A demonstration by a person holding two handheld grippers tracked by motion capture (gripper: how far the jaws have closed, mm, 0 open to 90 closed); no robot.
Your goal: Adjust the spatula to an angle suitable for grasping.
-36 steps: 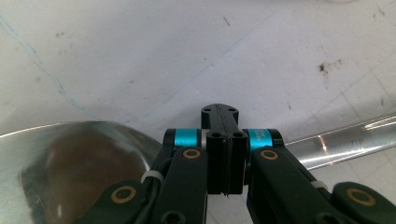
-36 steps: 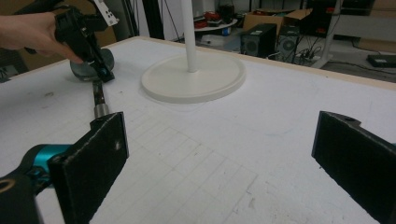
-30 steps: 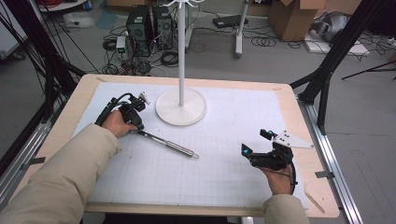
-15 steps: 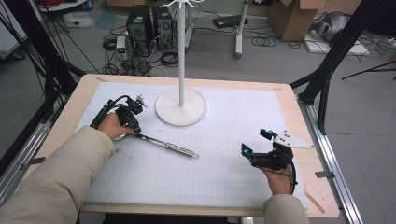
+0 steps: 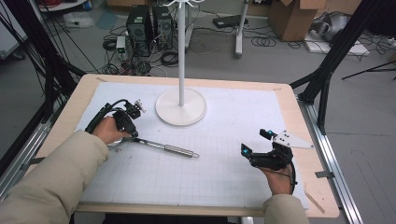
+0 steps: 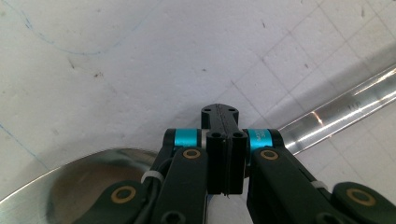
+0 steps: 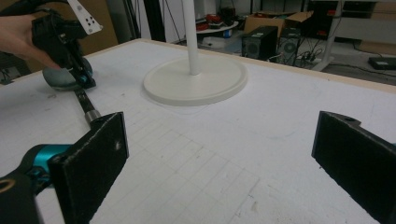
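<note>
Here is the table (image 5: pixel 299 121), and on its white gridded mat (image 5: pixel 224 140) I count 1 metal ladle (image 5: pixel 163 147) and 1 white stand (image 5: pixel 181 105) with a round base. The ladle lies flat on the mat's left half, bowl by the left hand, handle running right toward the middle. There are 2 grippers in play. The left gripper (image 5: pixel 134 135) sits right at the ladle's neck, jaws pressed fully together, and I cannot tell whether they pinch the metal. The right gripper (image 5: pixel 254 142) hovers over the mat's right side, well apart from the ladle, jaws spread wide with nothing between them.
</note>
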